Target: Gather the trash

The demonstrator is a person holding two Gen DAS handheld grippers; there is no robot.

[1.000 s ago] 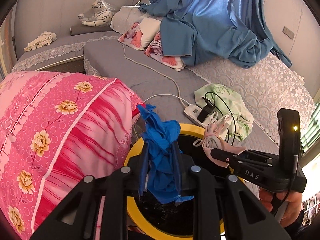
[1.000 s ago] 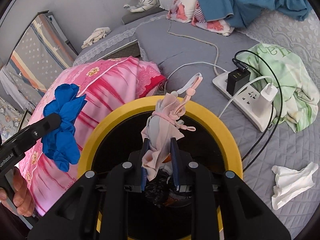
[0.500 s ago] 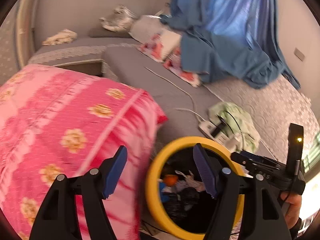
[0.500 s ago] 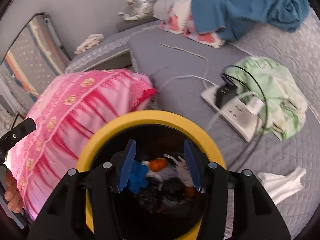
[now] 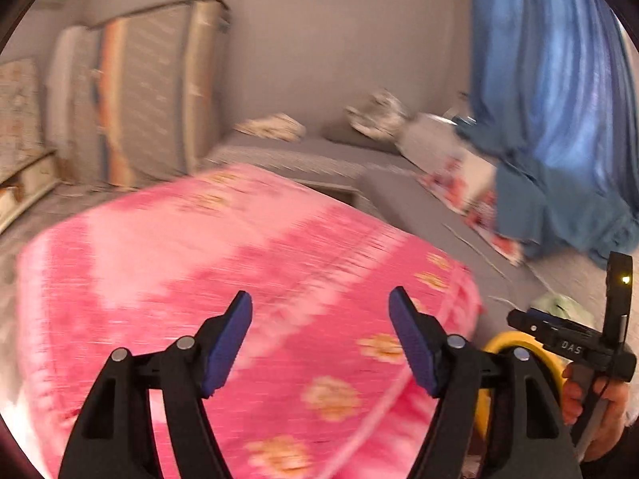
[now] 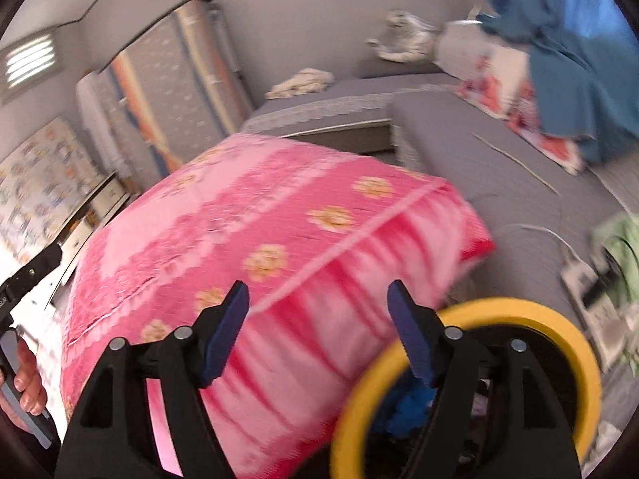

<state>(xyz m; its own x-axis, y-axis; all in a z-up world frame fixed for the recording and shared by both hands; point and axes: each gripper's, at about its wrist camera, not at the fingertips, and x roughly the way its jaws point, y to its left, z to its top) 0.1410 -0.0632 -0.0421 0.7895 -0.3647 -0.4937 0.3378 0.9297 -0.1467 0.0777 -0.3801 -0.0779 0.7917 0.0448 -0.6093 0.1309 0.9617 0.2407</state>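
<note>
Both views are blurred by motion. The yellow-rimmed trash bin (image 6: 519,311) sits low at the right of the right wrist view, with the blue glove (image 6: 403,407) inside it. Its rim (image 5: 515,339) shows at the lower right of the left wrist view. My left gripper (image 5: 321,335) is open and empty above the pink floral quilt (image 5: 247,279). My right gripper (image 6: 319,331) is open and empty over the quilt's edge (image 6: 279,247), just left of the bin. The right gripper's body (image 5: 567,343) shows at the right of the left wrist view.
A grey bed (image 6: 479,159) runs behind, with a blue curtain (image 5: 551,99), pillows and a toy tiger (image 6: 403,40). A white power strip (image 6: 587,279) and green cloth (image 6: 619,235) lie at right. Folded mattresses (image 6: 171,92) lean on the wall.
Both grippers opened and dropped the blue glove and the pink mask into the bin. Both then swung left and up, away from the bin, toward the quilt.
</note>
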